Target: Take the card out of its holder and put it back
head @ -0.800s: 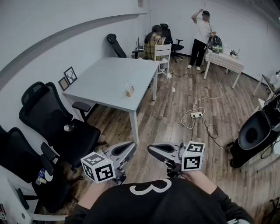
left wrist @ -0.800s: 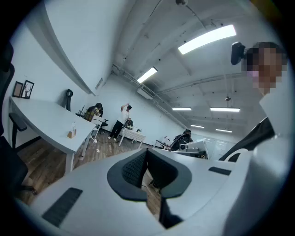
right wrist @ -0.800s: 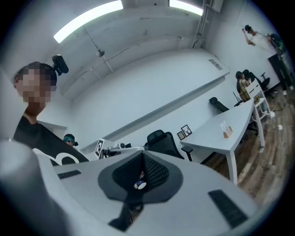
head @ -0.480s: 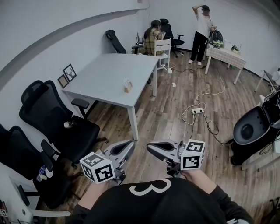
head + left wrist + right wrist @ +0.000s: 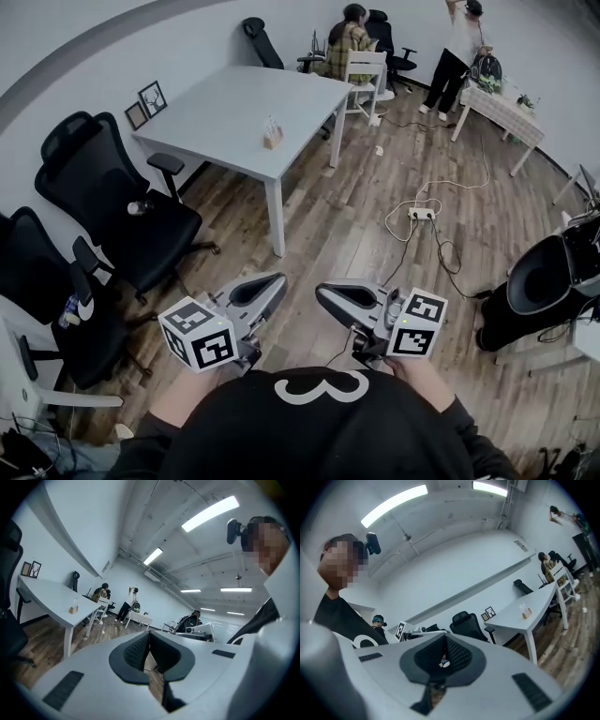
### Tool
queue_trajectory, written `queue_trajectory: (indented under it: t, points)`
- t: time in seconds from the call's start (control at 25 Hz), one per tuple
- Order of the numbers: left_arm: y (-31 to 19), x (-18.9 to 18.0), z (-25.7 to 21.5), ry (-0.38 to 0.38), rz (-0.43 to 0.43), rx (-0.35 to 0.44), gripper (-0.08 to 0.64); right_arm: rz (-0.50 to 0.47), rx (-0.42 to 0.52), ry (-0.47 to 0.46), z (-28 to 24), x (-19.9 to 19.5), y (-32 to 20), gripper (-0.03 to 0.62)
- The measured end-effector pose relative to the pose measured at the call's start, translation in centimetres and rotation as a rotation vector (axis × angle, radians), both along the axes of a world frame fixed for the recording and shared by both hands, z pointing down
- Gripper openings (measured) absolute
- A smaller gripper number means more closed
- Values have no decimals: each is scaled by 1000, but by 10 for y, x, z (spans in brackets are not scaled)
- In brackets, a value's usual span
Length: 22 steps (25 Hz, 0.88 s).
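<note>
We hold the left gripper (image 5: 270, 283) and right gripper (image 5: 325, 294) at six o'clock, both jaws closed, empty; the holder (image 5: 273, 137) sits on the table (image 5: 225, 103) at twelve.

The card holder (image 5: 273, 134) on the grey table (image 5: 225, 108), upper centre of the head view, is too small to tell whether a card stands in it. At upper right, the top edge cuts off the standing person (image 5: 459, 52). At lower left, the left edge cuts off a black chair (image 5: 42, 314).

Bright ceiling strip lights (image 5: 213, 513), fisheye-warped edges
</note>
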State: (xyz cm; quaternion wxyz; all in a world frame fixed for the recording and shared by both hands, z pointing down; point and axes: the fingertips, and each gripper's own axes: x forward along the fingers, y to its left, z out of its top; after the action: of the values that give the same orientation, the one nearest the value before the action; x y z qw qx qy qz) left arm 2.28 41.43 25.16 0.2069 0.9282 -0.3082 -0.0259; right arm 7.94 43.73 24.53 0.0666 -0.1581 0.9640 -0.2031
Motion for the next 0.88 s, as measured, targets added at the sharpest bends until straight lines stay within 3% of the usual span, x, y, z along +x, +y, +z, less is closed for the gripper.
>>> queue_trajectory:
  t: [0.24, 0.4, 0.64, 0.88]
  points:
    - [11, 19, 29, -10, 21, -75, 14, 7, -94, -30, 35, 19, 12, 9]
    - [-4, 14, 41, -13, 31, -104, 14, 12, -105, -28, 41, 14, -3, 9]
    - [-72, -11, 56, 5, 47, -144, 14, 54, -143, -23, 55, -7, -64, 9]
    - [-167, -52, 57, -3, 80, -156, 14, 95, -174, -29, 59, -44, -161, 9]
